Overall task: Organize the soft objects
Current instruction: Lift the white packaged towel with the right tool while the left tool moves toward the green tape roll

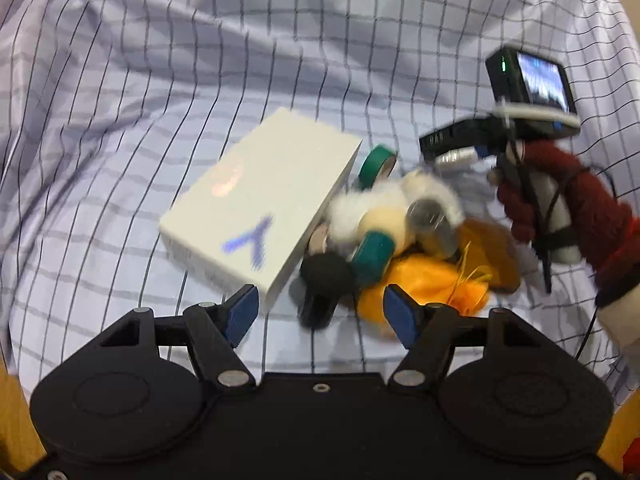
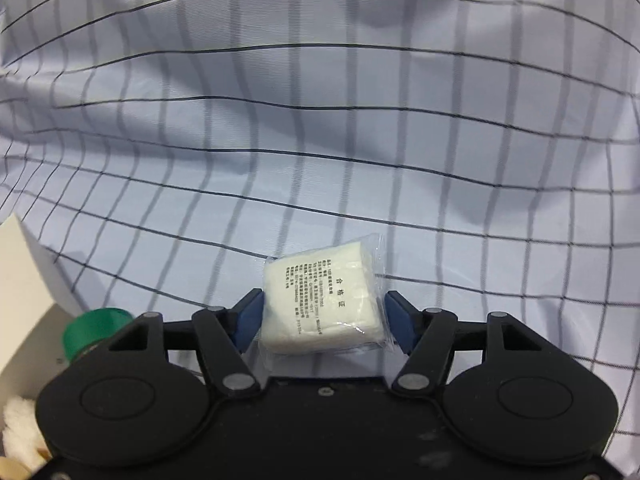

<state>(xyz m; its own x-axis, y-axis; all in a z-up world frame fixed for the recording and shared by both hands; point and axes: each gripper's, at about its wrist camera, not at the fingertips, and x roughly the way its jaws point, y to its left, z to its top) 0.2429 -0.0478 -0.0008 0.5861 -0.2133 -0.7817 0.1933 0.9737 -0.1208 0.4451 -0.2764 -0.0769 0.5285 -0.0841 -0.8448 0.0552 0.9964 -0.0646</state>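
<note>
The checked cloth (image 1: 120, 80) covers everything, wrinkled, with loads of bare room up top and on the left. The white box (image 1: 256, 212) lies tilted mid-cloth, its right edge jammed against the pile: fluffy white toy (image 1: 384, 204), orange fabric (image 1: 424, 284), green tape roll (image 1: 376, 160). Left gripper (image 1: 320, 312) hovers near the pile, jaws partly apart, nothing in them. Right gripper (image 2: 323, 322) squeezes the wrapped white pad (image 2: 322, 304) between both fingers, open cloth ahead.

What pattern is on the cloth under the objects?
The cloth is pale lavender-blue with a dark grid check, clearest in the right wrist view.
</note>
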